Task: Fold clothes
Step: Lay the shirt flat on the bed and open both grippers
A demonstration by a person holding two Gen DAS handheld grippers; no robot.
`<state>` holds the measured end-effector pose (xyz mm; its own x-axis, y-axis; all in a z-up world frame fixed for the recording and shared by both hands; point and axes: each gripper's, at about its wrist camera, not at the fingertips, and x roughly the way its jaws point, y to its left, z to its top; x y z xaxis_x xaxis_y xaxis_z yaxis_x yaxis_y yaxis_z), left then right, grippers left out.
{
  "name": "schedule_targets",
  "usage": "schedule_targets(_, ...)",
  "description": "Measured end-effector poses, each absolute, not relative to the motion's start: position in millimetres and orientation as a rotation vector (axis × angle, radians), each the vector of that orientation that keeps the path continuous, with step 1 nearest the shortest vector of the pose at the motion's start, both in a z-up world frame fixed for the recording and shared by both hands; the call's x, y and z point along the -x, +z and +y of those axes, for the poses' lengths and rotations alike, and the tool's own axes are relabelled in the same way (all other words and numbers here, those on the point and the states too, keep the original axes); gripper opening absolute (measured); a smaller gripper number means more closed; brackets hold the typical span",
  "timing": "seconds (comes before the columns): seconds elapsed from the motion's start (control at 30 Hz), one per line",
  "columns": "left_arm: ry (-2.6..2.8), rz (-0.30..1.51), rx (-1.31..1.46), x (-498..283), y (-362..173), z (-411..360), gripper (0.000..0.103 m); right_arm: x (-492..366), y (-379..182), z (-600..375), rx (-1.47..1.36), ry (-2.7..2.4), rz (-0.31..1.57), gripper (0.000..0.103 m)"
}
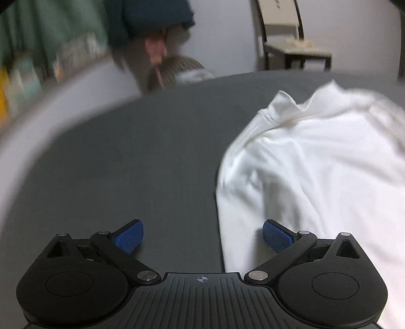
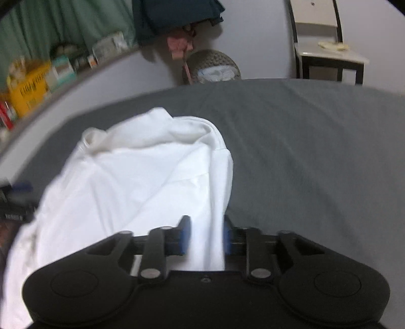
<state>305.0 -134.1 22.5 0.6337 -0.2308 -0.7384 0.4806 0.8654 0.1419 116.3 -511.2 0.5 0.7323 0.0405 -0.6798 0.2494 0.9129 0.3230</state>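
A white garment (image 1: 316, 164) lies crumpled on the grey bed sheet (image 1: 139, 164), its collar (image 1: 286, 106) toward the far side. My left gripper (image 1: 202, 230) is open wide just above the sheet. The garment's near left edge runs between its jaws, and neither blue pad (image 1: 277, 238) presses on the cloth. In the right wrist view the same garment (image 2: 139, 177) fills the left half. My right gripper (image 2: 206, 227) is shut on a fold at the garment's right edge, white cloth filling the narrow gap between its blue pads (image 2: 184, 238).
The grey sheet (image 2: 316, 151) stretches bare to the right of the garment. Beyond the bed stand a chair (image 2: 329, 55), a woven basket (image 2: 215, 65) and a shelf of boxes (image 2: 38, 81) in front of a green curtain. Dark blue clothing (image 2: 177, 15) hangs on the wall.
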Motion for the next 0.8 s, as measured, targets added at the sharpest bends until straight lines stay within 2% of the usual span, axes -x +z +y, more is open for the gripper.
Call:
schedule_targets(0.03,-0.435,0.806,-0.309,-305,23,-121,0.087,-113,-1,-514,-0.443,-0.116,0.730,0.010)
schedule_targets(0.07,-0.454,0.827,-0.275,-305,23,-108,0.066,-112,-3,-517,-0.467,-0.116,0.721,0.003)
schedule_targets(0.1,-0.471,0.853,-0.238,-306,22,-96,0.057,-109,-4,-519,-0.487,-0.115,0.713,0.003)
schedule_targets(0.13,-0.487,0.885,-0.199,-307,20,-87,0.054,-106,-3,-522,-0.507,-0.112,0.703,0.003)
schedule_targets(0.33,-0.596,0.928,-0.055,-290,7,-71,0.054,-98,8,-519,-0.411,-0.250,0.686,0.002)
schedule_targets(0.6,-0.689,0.927,-0.155,-263,14,-90,0.054,-117,22,-539,-0.286,-0.473,0.700,0.003)
schedule_targets(0.63,-0.688,0.923,-0.159,-261,14,-89,0.054,-117,19,-539,-0.296,-0.466,0.703,0.005)
schedule_targets(0.67,-0.685,0.917,-0.161,-259,13,-89,0.050,-116,16,-540,-0.312,-0.450,0.706,0.011)
schedule_targets(0.7,-0.674,0.911,-0.167,-259,13,-90,0.041,-115,13,-540,-0.340,-0.426,0.721,0.017)
schedule_targets(0.73,-0.659,0.905,-0.177,-258,13,-90,0.026,-112,9,-541,-0.372,-0.398,0.740,0.025)
schedule_targets(0.77,-0.651,0.906,-0.173,-260,13,-93,0.009,-110,5,-542,-0.403,-0.370,0.760,0.027)
schedule_targets(0.8,-0.655,0.919,-0.151,-263,13,-94,0.001,-106,3,-543,-0.422,-0.353,0.771,0.027)
